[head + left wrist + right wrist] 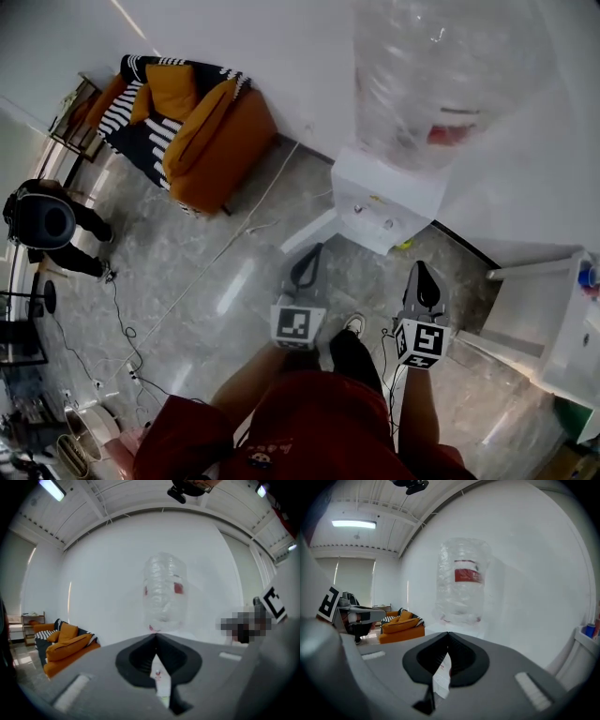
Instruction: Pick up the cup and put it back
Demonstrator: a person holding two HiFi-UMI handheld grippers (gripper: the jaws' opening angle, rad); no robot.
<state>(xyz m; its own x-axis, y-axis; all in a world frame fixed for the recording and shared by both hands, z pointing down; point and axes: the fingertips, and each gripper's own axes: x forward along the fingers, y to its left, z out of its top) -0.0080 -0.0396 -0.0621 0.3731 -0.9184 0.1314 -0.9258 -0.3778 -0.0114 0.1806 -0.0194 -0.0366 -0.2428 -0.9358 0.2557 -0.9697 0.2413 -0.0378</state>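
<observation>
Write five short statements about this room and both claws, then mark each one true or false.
1. A clear water bottle stands on the white dispenser. True.
2. The right claw grips that bottle. False: its jaws are together with nothing between them, short of the bottle.
3. The sofa is orange. True.
4. The left claw is wide open. False: its jaws meet at the tips.
5. Both claws point toward the dispenser. True.
</observation>
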